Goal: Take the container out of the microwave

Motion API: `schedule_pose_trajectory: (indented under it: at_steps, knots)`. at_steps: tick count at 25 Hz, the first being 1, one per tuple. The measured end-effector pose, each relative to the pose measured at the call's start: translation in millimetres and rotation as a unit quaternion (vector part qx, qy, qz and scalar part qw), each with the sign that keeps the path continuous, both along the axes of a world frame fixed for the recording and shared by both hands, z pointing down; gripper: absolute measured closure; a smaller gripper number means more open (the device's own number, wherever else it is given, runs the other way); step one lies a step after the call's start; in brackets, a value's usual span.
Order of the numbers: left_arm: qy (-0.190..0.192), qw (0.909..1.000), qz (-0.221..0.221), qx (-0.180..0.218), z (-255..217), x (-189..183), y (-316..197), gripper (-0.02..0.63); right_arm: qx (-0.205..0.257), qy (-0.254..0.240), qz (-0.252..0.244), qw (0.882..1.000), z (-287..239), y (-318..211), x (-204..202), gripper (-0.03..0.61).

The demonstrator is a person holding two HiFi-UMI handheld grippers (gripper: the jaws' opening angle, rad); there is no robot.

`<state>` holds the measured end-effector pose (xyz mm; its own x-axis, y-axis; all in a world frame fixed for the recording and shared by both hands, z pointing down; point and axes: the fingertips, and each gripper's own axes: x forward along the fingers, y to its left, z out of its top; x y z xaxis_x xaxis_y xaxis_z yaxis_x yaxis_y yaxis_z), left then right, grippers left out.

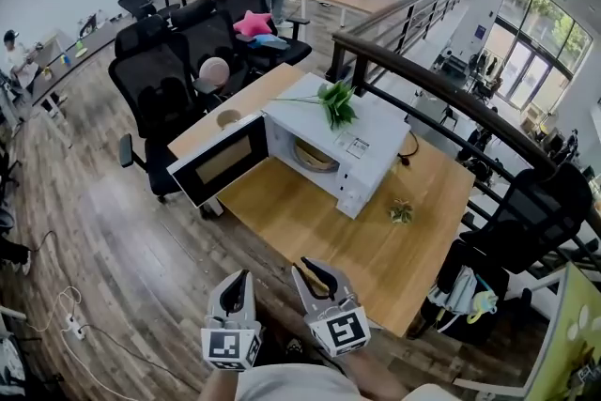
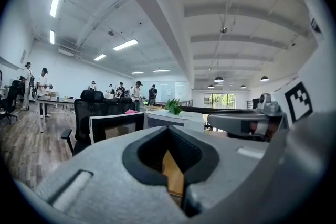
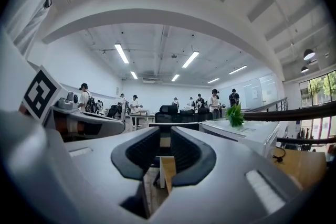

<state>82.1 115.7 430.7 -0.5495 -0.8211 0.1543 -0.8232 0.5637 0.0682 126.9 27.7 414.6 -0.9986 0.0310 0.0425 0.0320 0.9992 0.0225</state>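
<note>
Container (image 1: pixel 315 157): shallow tan vessel seated in the cavity of the open microwave (image 1: pixel 376 136), centre of frame, on the tabletop (image 1: pixel 376 249). Judged light, rigid and smooth-walled; probably best taken by the near rim and kept level. The door (image 1: pixel 223 161) swings out to the left, and its edge is the nearest obstacle. The cavity roof looks low; bare tabletop in front gives room. Left gripper (image 1: pixel 237 285): jaws tip to tip, nothing held. Right gripper (image 1: pixel 315 275): jaws a narrow gap apart, empty. Both sit lower centre, well apart from the container.
</note>
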Motion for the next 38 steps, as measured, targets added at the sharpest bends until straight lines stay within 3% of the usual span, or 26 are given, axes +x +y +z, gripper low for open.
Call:
schedule_pose_trajectory:
  at_steps: [13,24,30,38]
  knots:
    - [0.011,0.9992,0.039,0.004,9,-97,-27,0.611,0.008,0.030,0.033,0.999,17,-27,-90,0.499]
    - [0.020,0.9919,0.125,-0.013,17,-190,-41,0.611,0.003,0.073,0.114,0.991,39,-49,-179,0.497]
    - [0.040,0.9839,0.174,-0.014,32,-221,-53,0.611,0.014,0.109,0.165,0.980,48,-62,-196,0.497]
    - [0.066,0.9721,0.224,-0.021,49,-235,-98,0.611,0.010,0.154,0.214,0.965,67,-98,-201,0.499]
